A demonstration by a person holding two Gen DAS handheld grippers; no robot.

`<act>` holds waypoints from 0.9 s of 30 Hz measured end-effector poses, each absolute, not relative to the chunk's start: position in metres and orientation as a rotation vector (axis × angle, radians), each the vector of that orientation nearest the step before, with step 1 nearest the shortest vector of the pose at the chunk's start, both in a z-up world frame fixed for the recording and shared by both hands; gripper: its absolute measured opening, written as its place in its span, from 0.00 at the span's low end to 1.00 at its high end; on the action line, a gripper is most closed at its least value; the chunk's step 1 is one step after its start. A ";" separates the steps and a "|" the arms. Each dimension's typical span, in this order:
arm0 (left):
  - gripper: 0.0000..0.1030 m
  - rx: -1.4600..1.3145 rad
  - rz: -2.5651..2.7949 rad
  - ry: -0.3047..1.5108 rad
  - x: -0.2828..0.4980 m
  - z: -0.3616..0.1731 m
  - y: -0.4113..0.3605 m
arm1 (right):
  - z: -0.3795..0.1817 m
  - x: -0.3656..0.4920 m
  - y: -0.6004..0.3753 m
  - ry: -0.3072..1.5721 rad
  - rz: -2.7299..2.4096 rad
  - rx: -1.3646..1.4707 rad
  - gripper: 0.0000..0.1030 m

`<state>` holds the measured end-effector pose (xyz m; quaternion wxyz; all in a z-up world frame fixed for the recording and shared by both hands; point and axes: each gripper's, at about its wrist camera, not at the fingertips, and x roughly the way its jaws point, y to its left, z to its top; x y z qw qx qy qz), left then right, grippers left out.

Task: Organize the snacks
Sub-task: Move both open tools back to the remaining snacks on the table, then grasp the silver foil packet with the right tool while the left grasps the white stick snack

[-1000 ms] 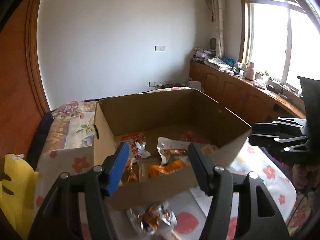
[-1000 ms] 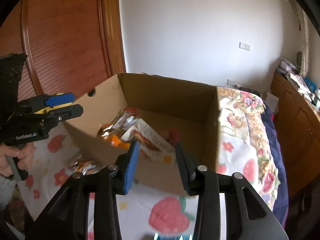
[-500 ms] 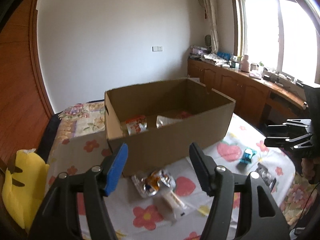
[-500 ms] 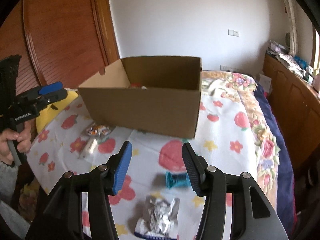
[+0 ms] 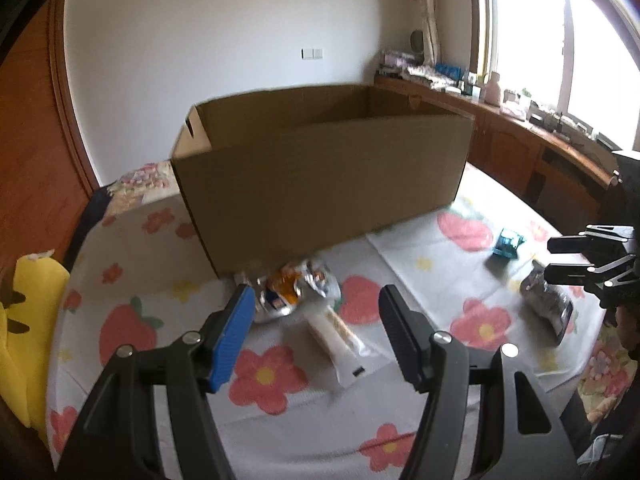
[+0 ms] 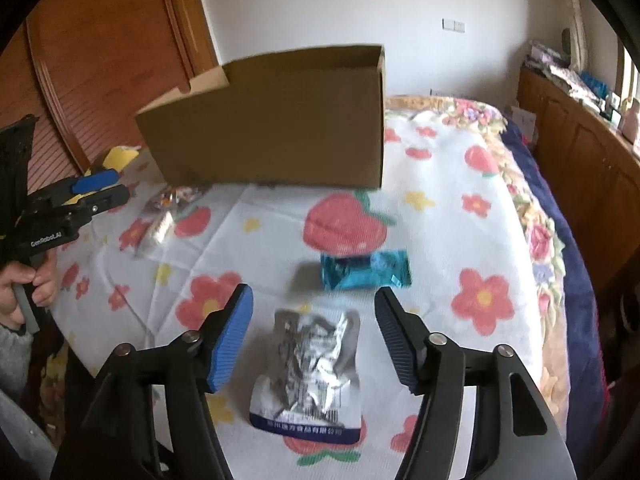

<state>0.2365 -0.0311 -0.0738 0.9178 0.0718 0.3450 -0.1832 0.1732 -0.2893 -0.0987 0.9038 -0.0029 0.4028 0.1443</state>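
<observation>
Below: crinkled foil pouch (image 6: 307, 372), corrugated cardboard box (image 6: 276, 128).

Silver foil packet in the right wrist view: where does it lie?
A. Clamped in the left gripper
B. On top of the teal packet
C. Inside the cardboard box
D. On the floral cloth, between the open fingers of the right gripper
D: the silver foil packet lies flat on the floral cloth, framed by the open right gripper, with the teal packet apart beyond it.
</observation>
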 end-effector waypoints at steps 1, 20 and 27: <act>0.63 0.149 -0.376 0.725 0.237 -0.079 -0.033 | -0.101 0.173 -0.289 0.835 0.294 -0.012 0.64; 0.63 0.140 -0.352 0.815 0.251 -0.108 -0.038 | -0.136 0.159 -0.275 0.809 0.230 -0.101 0.74; 0.63 0.163 -0.338 0.853 0.257 -0.114 -0.043 | -0.139 0.156 -0.272 0.769 0.221 -0.107 0.77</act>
